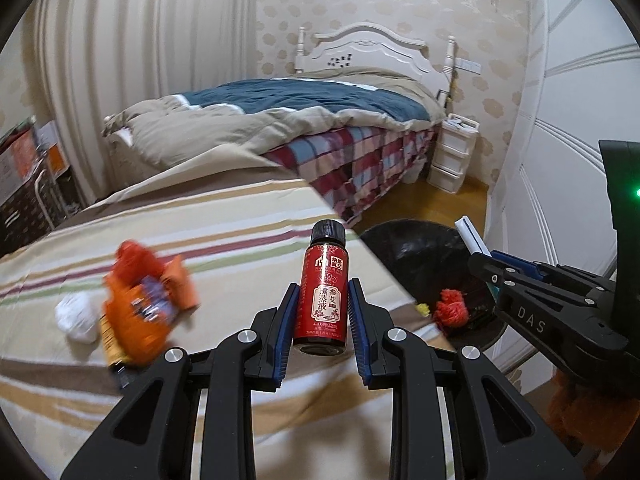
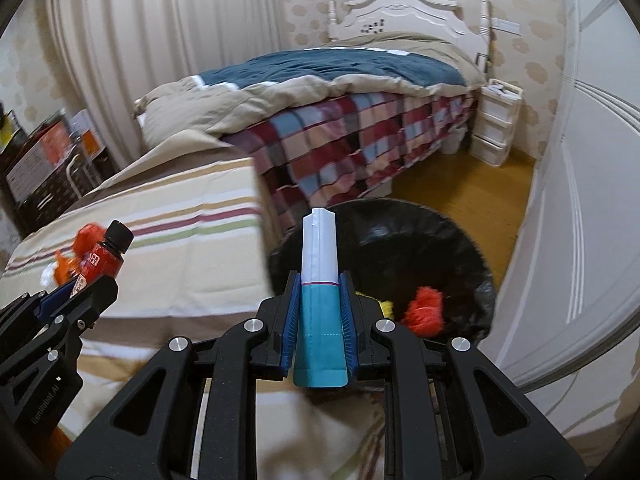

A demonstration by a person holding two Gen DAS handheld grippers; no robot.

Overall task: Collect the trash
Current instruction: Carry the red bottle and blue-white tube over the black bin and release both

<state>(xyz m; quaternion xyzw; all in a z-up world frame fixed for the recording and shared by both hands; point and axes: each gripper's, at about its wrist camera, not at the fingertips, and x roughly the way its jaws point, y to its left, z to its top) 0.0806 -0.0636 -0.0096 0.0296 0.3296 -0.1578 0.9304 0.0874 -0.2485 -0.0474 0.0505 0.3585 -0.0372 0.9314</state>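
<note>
My left gripper (image 1: 321,292) is shut on a small red bottle (image 1: 323,292) with a black cap, held above the striped bed surface (image 1: 224,216). My right gripper (image 2: 319,284) is shut on a white and teal carton (image 2: 320,300), held over the near rim of the black-lined trash bin (image 2: 460,248). The bin holds a red crumpled wad (image 2: 426,310) and a yellow scrap (image 2: 386,307). The bin (image 1: 416,248) also shows in the left wrist view, right of the bed edge. An orange snack wrapper (image 1: 140,300) and a white crumpled tissue (image 1: 76,318) lie on the bed, left of the left gripper.
A second bed with a blue and beige quilt (image 1: 304,100) and plaid sheet stands behind. A white drawer unit (image 1: 452,152) stands by its head. A white wardrobe door (image 2: 580,200) is on the right. Dark shelves with boxes (image 1: 28,184) stand at left. Wooden floor (image 2: 460,184) lies beyond the bin.
</note>
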